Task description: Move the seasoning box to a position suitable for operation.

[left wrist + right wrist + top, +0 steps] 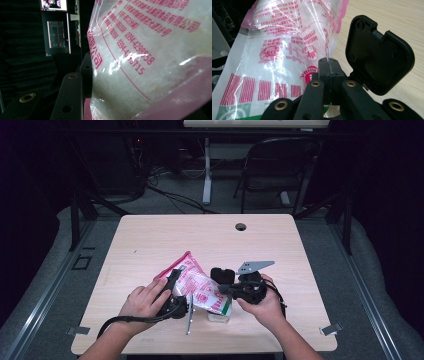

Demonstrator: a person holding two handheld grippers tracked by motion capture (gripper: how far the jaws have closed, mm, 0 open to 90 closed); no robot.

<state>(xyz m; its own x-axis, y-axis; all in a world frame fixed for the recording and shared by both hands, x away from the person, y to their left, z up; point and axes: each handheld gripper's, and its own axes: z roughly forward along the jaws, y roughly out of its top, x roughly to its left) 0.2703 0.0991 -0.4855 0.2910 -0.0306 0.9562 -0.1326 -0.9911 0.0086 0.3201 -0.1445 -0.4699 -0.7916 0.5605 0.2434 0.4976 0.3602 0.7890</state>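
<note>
Item: clear plastic bag with pink print, holding white grains (197,287), at six o'clock on the pale wooden surface (150,240).

We judge a pouring step in hand. Left tongs (175,281) clamp the bag; right tongs (329,65) are pressed together beside the black hinged lid (377,53) of a clear container (220,314). Next: tilt steadily.

Room: dark, folding chair (277,167) at twelve o'clock.

Bag of food (197,287) lifted over table (150,240), near front edge, tilted, far end up and left. Left gripper (176,292) at bag's left side, bag between its jaws. Right gripper (231,289) just right of bag, touching it. Small clear container (220,314) on table under bag's near end. Chair (280,165) behind table, well apart.
</note>
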